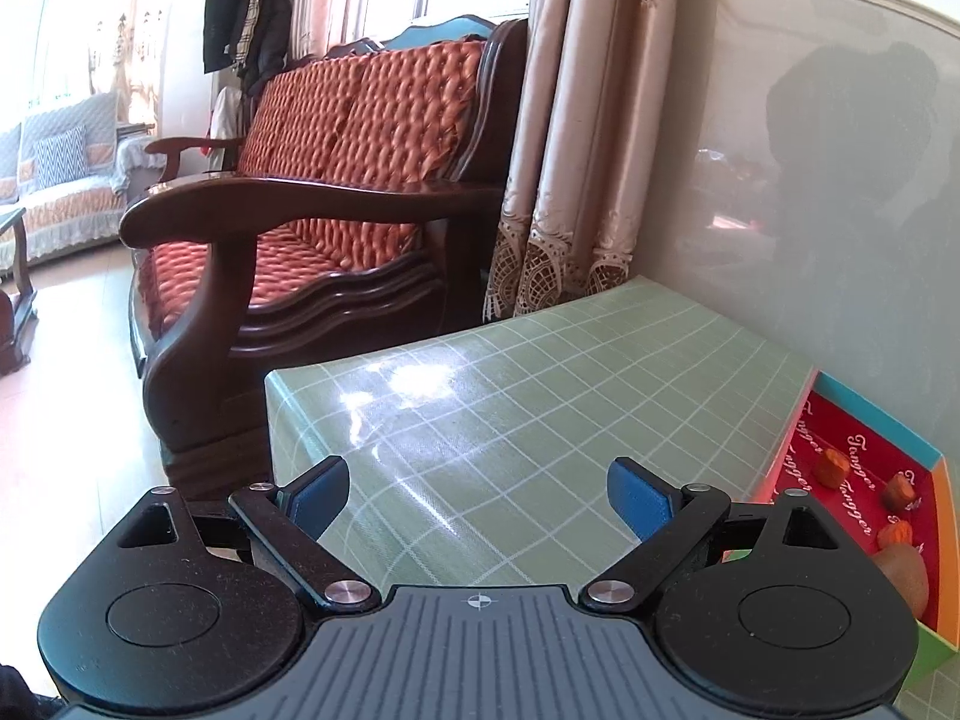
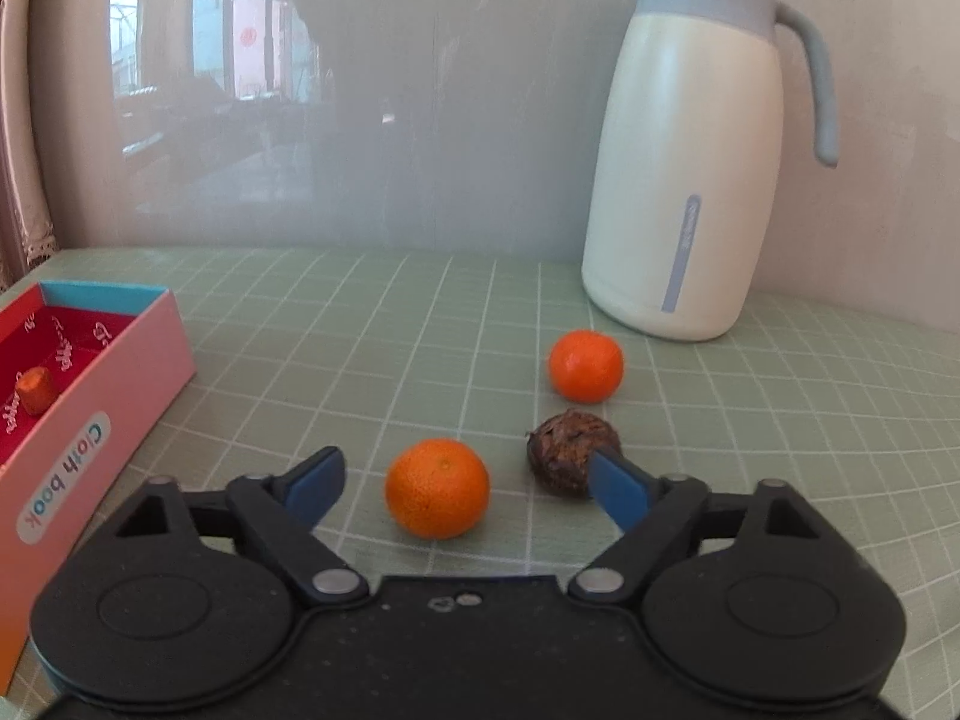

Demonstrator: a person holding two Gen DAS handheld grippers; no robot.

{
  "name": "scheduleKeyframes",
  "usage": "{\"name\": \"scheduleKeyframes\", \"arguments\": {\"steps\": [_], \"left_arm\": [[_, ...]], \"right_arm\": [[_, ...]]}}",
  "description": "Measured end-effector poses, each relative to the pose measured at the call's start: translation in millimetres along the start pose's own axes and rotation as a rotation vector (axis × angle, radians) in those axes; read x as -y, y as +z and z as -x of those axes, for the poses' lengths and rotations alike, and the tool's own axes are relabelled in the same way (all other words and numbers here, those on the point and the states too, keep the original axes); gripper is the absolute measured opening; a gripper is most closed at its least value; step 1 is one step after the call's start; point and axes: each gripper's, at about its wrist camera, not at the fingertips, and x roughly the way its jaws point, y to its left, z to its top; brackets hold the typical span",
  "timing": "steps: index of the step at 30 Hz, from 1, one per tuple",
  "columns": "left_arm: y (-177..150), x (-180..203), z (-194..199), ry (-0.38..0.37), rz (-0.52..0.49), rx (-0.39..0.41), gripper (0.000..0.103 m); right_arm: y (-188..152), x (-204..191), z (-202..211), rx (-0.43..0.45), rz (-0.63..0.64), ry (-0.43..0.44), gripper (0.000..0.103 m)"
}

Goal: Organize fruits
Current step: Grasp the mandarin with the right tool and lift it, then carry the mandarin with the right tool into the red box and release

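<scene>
The right wrist view carries nearly all of the fruit. The right tongs [image 2: 465,477] stand wide apart with nothing between the pads, low over the green checked worktop [image 2: 360,324]. A near orange [image 2: 437,488] sits on the cloth between the two blue fingers, closer to the middle than to either pad and touching neither. A dark wrinkled fruit [image 2: 567,447] lies just behind the right-hand finger tip, which overlaps it in the picture; whether they touch cannot be told. A second orange [image 2: 585,365] rests further back, near the dark fruit but apart from it. Behind it, against the wall, stands a white jug [image 2: 684,180] with a pale blue lid and handle. At the left edge is an open pink box [image 2: 114,396] with a red lining, and one small orange-brown piece [image 2: 35,389] lies inside it.

The left wrist view shows none of those loose fruits or the jug. The left tongs [image 1: 477,492] are likewise spread wide and hold nothing, hovering over a bare stretch of the same checked cloth [image 1: 540,396]. This view looks into the box [image 1: 864,450] from the other side, at the right edge: several small orange-brown pieces [image 1: 831,468] lie on the red lining, with a brown fuzzy fruit [image 1: 900,570] partly hidden behind the tongs' body. Only here appear the room beyond the worktop: a dark wooden armchair [image 1: 324,192] with orange cushions, and beige curtains [image 1: 576,150].
</scene>
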Motion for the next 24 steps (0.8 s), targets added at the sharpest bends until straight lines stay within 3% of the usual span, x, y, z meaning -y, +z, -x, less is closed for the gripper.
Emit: {"name": "scheduleKeyframes", "arguments": {"steps": [4,6,8,17,24], "left_arm": [[0,2,1,-0.007,-0.007,0.007,0.093],[-1,3,3,-0.010,-0.008,0.009,0.093],[-1,3,4,-0.009,-0.010,0.009,0.093],[-1,6,5,-0.005,-0.019,0.017,0.093],[-2,4,7,-0.011,-0.005,0.016,0.093]], "right_arm": [[-5,0,-14,-0.050,-0.015,0.027,0.050],[-7,0,-15,-0.054,-0.014,0.040,0.048],[-7,-2,-14,-0.045,0.001,0.051,0.039],[-2,-7,2,0.007,-0.007,0.109,0.039],[8,-33,44,0.118,0.032,0.265,0.039]]}}
